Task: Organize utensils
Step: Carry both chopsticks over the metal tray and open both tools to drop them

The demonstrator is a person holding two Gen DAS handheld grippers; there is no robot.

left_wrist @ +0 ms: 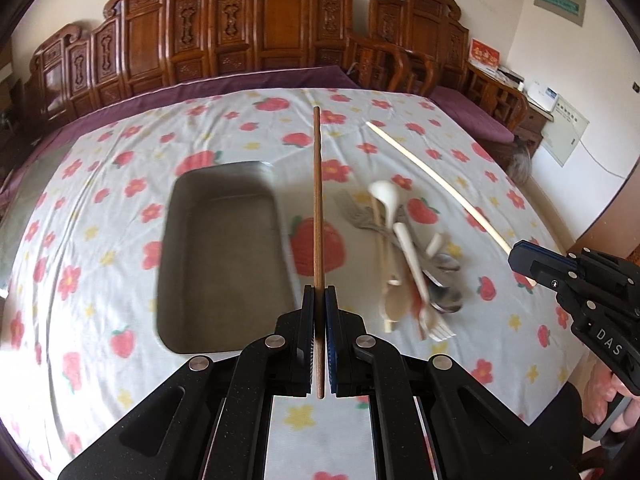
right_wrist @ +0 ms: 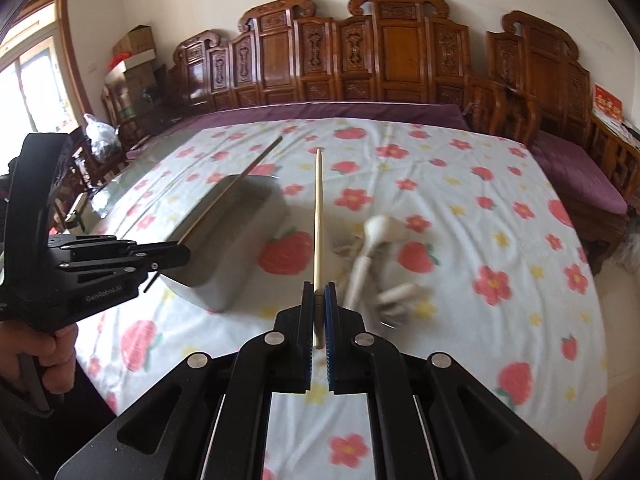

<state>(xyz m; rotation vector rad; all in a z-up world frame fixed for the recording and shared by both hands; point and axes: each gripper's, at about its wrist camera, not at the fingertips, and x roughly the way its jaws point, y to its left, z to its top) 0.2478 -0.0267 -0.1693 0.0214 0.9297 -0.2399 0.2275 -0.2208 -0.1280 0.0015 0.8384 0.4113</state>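
My left gripper point(left_wrist: 319, 294) is shut on a dark brown chopstick point(left_wrist: 317, 200) that points straight away over the table. My right gripper point(right_wrist: 319, 290) is shut on a pale chopstick point(right_wrist: 318, 216), held the same way. Each gripper shows in the other's view: the right gripper point(left_wrist: 520, 260) with its pale chopstick point(left_wrist: 436, 180), the left gripper point(right_wrist: 182, 254) with its dark chopstick point(right_wrist: 236, 188). A grey metal tray point(left_wrist: 168, 240) lies left of centre, with nothing in it. A blurred pile of utensils point(left_wrist: 412, 264) lies right of the tray: white spoons, forks, metal spoons.
A strawberry-print cloth point(left_wrist: 120, 184) covers the table. Behind it stands a carved wooden bench point(left_wrist: 240, 32) with a purple cushion point(right_wrist: 360, 112). A person's hand point(right_wrist: 40, 356) grips the left tool's handle. Boxes point(right_wrist: 134, 52) are stacked at the far left by a window.
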